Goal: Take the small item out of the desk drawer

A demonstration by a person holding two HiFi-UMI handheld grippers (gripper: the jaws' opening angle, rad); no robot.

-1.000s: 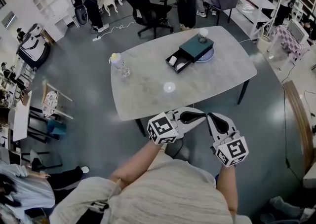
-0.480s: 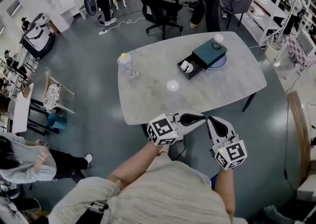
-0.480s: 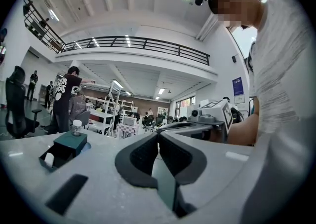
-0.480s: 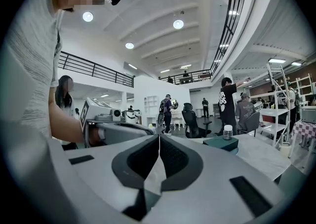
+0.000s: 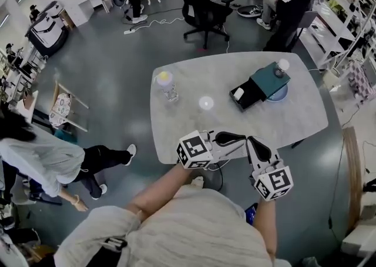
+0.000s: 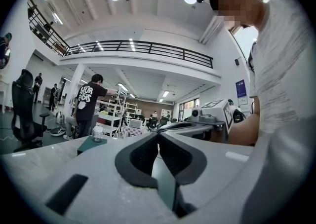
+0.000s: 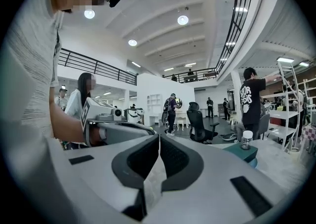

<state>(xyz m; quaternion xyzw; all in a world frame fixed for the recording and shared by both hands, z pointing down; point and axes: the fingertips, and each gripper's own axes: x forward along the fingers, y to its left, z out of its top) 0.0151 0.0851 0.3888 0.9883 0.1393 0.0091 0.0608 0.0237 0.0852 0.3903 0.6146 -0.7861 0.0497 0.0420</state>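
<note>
A dark teal drawer unit [image 5: 267,79] sits at the table's far right, its drawer [image 5: 244,96] pulled open toward me. A small white item [image 5: 238,93] lies inside the drawer. A white-lidded jar [image 5: 282,66] stands on top of the unit. Both grippers hover at the table's near edge, well short of the drawer. My left gripper [image 5: 239,139] is shut and holds nothing, with its pads meeting [image 6: 158,135]. My right gripper [image 5: 254,141] is likewise shut and empty [image 7: 159,137]. The unit [image 6: 91,144] shows small in the left gripper view and again in the right gripper view [image 7: 243,152].
On the grey table [image 5: 194,136] stand a clear bottle [image 5: 167,86] at the left and a small white round object [image 5: 205,103] in the middle. A blue plate [image 5: 282,93] lies under the unit. An office chair [image 5: 202,4] and a person [image 5: 291,1] are beyond the table.
The view has shifted: the table and drawer unit now sit lower and further right in the head view. People around have walked on. Both grippers stay shut in the same spot.
</note>
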